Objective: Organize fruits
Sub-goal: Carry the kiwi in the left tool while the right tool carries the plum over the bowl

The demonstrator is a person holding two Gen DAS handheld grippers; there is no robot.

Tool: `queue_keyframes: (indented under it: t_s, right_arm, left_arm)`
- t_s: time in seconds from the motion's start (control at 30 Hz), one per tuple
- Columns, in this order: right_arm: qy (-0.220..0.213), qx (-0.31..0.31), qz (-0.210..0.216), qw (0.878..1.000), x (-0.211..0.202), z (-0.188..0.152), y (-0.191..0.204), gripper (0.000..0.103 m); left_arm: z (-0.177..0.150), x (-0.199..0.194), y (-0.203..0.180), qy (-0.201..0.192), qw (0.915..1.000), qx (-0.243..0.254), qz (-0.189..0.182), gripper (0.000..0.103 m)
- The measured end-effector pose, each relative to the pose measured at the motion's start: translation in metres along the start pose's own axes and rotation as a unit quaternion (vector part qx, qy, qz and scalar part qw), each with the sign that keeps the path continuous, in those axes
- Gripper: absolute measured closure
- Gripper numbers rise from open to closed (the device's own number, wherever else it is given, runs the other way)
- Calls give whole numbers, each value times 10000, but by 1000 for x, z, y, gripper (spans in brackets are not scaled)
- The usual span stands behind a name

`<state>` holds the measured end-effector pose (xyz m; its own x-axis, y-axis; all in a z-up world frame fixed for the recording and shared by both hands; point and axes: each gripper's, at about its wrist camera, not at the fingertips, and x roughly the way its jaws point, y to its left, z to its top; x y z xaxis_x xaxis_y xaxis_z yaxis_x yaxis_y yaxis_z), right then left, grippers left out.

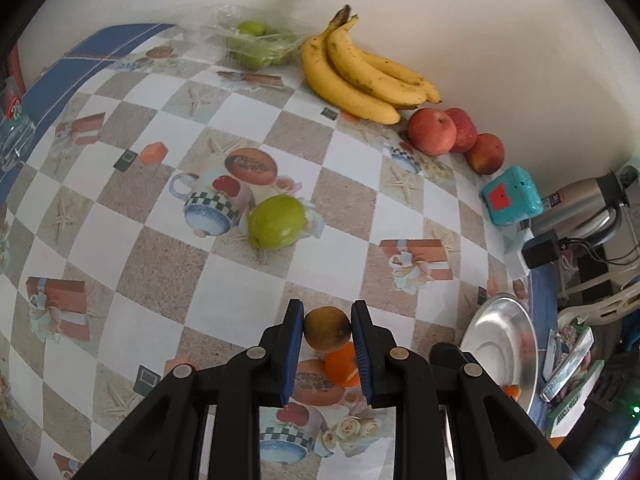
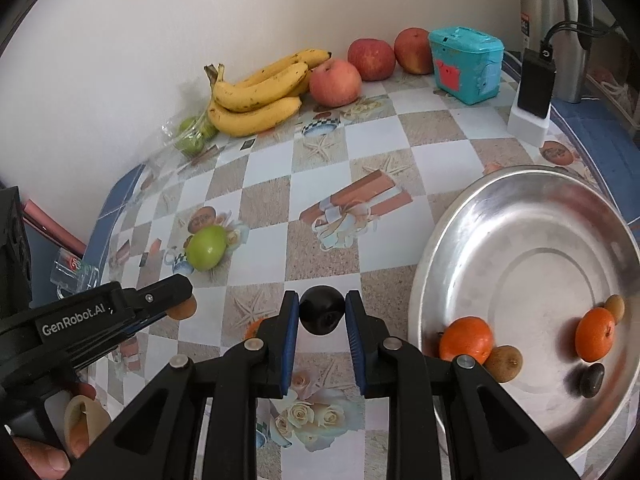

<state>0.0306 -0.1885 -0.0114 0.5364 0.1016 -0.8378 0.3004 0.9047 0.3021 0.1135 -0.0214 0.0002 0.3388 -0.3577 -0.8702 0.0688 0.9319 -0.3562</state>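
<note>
Fruits (image 2: pixel 466 338) lie in metal plate (image 2: pixel 520 208).

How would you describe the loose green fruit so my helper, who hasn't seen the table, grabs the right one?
Start at the checked tablecloth and find the bananas by the wall. Come towards the cloth's middle: the green fruit lies alone there, on a printed teapot picture. Unlike the other green fruits, which sit bagged in clear plastic beside the bananas, it is bare and touches nothing.

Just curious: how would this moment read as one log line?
left gripper: shut on brown fruit | right gripper: shut on dark fruit | metal plate: partly filled
</note>
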Motion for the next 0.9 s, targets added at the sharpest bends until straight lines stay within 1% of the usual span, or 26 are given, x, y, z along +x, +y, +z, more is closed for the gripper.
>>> queue_keyframes:
  t_s: [0.17,0.3,0.53,0.63,0.77,0.9]
  right_arm:
    - [-84,126,-10,9999,-8,1,-10,78]
    - [-164,188,-80,9997,-15,3,-18,78]
    - [-364,515,-106,9980,-30,7,-44,78]
    - [-448,673,-188,9966,-38,8,-59,78]
    - [-446,853,-224,9951,-40,7,-73,78]
    - [-409,946,-241,9944,-39,6,-79,78]
  left_arm:
    - [-4,-2,-13,-13,9998,166,-78,77]
    - [-8,0,-24,49,9995,290,-121,77]
    - [-19,3,-48,128,9978,619,-180,77]
    - [-25,6,-60,195,9966,764,-239,77]
    - [-33,11,-73,282,9947,961,-237,77]
    - [-35,15,-75,319,9944,985,-213,77]
